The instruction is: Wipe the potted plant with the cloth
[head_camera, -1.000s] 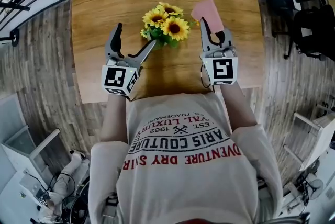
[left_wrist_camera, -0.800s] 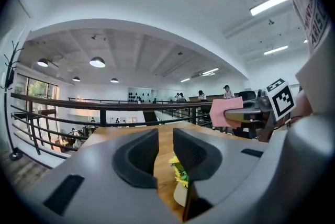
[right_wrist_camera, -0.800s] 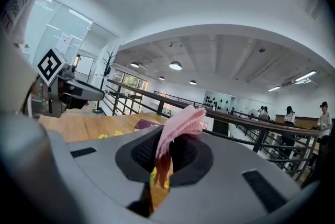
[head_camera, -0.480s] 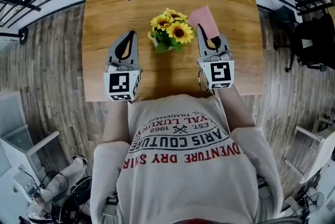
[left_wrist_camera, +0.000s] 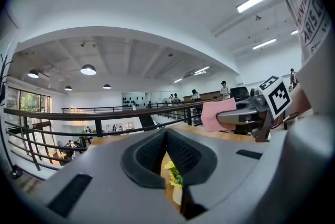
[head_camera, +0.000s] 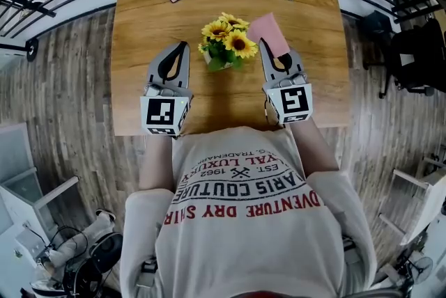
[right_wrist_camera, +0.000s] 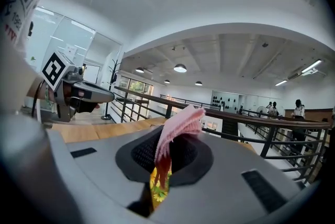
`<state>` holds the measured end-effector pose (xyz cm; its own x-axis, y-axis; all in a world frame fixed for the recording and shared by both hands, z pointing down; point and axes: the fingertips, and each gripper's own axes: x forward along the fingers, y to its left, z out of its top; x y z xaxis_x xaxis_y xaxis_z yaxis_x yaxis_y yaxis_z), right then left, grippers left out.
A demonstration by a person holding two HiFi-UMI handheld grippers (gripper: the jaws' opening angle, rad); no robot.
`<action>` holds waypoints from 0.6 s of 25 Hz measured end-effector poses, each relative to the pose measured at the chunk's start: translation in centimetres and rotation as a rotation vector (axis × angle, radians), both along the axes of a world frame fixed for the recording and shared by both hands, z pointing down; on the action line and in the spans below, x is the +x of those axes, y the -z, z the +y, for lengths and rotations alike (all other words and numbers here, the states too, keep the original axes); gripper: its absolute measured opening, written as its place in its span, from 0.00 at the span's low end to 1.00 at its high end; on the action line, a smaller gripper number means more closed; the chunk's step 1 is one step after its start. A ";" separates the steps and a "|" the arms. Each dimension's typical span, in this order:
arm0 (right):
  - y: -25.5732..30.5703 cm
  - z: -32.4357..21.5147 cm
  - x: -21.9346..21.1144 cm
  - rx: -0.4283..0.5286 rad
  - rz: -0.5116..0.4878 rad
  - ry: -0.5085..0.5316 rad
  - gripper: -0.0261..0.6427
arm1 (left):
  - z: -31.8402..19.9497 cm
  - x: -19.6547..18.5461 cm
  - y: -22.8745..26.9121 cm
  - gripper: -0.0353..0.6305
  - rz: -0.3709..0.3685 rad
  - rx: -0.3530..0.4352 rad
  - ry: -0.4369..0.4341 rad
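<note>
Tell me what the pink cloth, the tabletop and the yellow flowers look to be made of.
Pink cloth: soft ribbed textile, probably microfibre; it folds limply and shows fine ridges.
Tabletop: wood or wood-look laminate, matte; visible grain in bands.
Yellow flowers: possibly artificial, plastic or fabric; too small to tell.

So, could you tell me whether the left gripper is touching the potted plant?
Apart. The head view shows a strip of bare table between the shut left gripper and the potted plant.
</note>
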<state>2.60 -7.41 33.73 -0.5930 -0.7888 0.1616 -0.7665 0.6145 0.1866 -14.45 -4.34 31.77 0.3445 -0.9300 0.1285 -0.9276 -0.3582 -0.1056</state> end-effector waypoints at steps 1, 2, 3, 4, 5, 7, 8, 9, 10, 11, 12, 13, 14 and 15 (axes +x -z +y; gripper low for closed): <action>0.0 0.1 -0.1 0.000 0.001 -0.002 0.09 | 0.0 0.0 -0.1 0.08 -0.001 -0.002 -0.002; 0.0 0.2 -0.1 0.000 0.002 -0.009 0.09 | 0.1 0.0 -0.2 0.08 -0.003 -0.004 -0.005; 0.1 0.3 -0.1 0.000 0.005 -0.019 0.09 | 0.2 0.1 -0.3 0.08 -0.007 -0.006 -0.008; 0.2 0.5 -0.1 0.002 0.009 -0.028 0.09 | 0.3 0.1 -0.3 0.08 -0.014 -0.007 -0.010; 0.5 0.7 -0.2 0.005 0.011 -0.032 0.09 | 0.4 0.1 -0.3 0.08 -0.023 -0.009 -0.011; 0.9 1.0 -0.4 0.012 0.013 -0.031 0.09 | 0.5 0.0 -0.4 0.08 -0.032 -0.018 -0.007; 1.0 1.1 -0.4 0.012 0.011 -0.031 0.09 | 0.5 -0.1 -0.4 0.08 -0.028 -0.024 -0.003; 1.0 1.2 -0.3 0.011 0.008 -0.034 0.09 | 0.5 -0.2 -0.5 0.08 -0.020 -0.029 0.000; 0.9 1.2 -0.1 0.008 0.003 -0.040 0.09 | 0.5 -0.3 -0.5 0.08 -0.009 -0.033 0.003; 0.8 1.2 0.2 0.006 -0.003 -0.047 0.09 | 0.5 -0.4 -0.4 0.08 0.004 -0.035 0.004; 0.8 1.2 0.4 0.004 -0.009 -0.053 0.09 | 0.5 -0.5 -0.4 0.08 0.018 -0.036 0.003; 0.9 1.2 0.6 0.005 -0.016 -0.057 0.09 | 0.5 -0.5 -0.2 0.08 0.031 -0.036 0.000; 1.1 1.3 0.7 0.008 -0.021 -0.060 0.09 | 0.5 -0.5 -0.1 0.08 0.040 -0.034 -0.002; 1.3 1.4 0.6 0.012 -0.025 -0.062 0.09 | 0.5 -0.6 -0.1 0.08 0.041 -0.034 -0.004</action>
<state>3.24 -6.04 32.42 -0.5465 -0.8261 0.1373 -0.8078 0.5633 0.1738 -15.06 -3.82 31.83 0.3535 -0.9241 0.1452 -0.9296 -0.3643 -0.0551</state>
